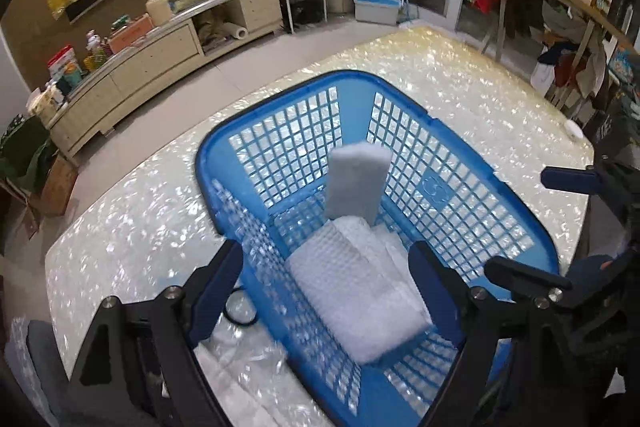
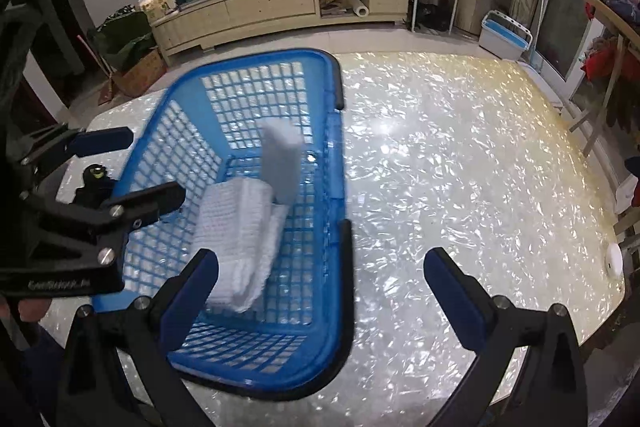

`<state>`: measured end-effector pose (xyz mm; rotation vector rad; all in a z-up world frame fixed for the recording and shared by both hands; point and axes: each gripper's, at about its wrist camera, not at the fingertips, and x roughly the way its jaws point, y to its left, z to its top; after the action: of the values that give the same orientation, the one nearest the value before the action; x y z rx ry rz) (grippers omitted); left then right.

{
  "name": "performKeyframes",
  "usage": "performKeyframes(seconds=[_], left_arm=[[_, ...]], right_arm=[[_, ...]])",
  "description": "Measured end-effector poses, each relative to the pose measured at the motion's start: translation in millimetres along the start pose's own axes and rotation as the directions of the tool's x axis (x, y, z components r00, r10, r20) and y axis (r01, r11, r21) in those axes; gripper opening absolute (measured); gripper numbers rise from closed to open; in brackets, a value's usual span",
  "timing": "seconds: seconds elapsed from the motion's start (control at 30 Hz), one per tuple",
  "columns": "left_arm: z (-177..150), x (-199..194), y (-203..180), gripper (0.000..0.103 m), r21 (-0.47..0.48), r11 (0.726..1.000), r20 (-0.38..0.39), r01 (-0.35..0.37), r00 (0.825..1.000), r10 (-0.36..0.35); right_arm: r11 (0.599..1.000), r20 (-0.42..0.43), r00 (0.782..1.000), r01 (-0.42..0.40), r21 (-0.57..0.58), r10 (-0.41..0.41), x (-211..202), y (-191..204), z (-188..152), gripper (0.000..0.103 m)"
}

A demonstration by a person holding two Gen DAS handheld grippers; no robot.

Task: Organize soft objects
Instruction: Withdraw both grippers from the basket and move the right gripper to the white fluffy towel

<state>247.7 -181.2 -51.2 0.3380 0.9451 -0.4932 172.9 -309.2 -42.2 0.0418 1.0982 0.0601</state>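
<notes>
Left gripper [image 1: 326, 287] wide open and empty above folded white cloth [image 1: 356, 301] in blue basket [image 1: 496, 187], sponge [image 1: 356, 183] beyond.

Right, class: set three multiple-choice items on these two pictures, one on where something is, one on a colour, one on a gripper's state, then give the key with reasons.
1. Where is the folded white cloth?
A. in the basket
B. on the floor
C. on the shelf

2. What colour is the basket?
A. red
B. blue
C. green

3. How do the left gripper jaws stand?
A. shut on the cloth
B. shut on the sponge
C. open, holding nothing

Key: 1 A, it lies on the mesh bottom below the upright grey sponge. 2 B, rim and mesh are blue. 3 C, both pads stand apart, clear of the cloth.
</notes>
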Motion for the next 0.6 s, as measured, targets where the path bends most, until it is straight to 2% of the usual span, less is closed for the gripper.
performKeyframes(seconds=[0.17, 0.3, 0.47, 0.6], left_arm=[[-18.1, -32.1, 6.1, 0.089, -0.051, 0.999, 0.030, -0.010, 0.999, 0.012], [-35.6, -52.8, 11.6, 0.089, -0.089, 0.995, 0.034, -0.043, 0.998, 0.046], [-56.6, -74.7, 23.3, 0.090, -0.170, 0.984, 0.052, -0.048, 0.997, 0.057], [-75.0, -95.6, 30.5, 0.091, -0.196, 0.979, 0.069, -0.056, 0.995, 0.071]], right_arm=[[1.000, 0.020, 1.000, -0.014, -0.013, 0.015, -10.5, 9.2, -3.8, 0.103], [0.999, 0.043, 0.999, -0.030, -0.032, 0.031, -21.5, 20.1, -6.5, 0.103], [0.996, 0.070, 0.996, -0.055, -0.065, 0.060, -34.9, 42.1, -10.7, 0.103], [0.992, 0.079, 0.993, -0.076, -0.099, 0.084, -41.7, 60.7, -13.6, 0.103]])
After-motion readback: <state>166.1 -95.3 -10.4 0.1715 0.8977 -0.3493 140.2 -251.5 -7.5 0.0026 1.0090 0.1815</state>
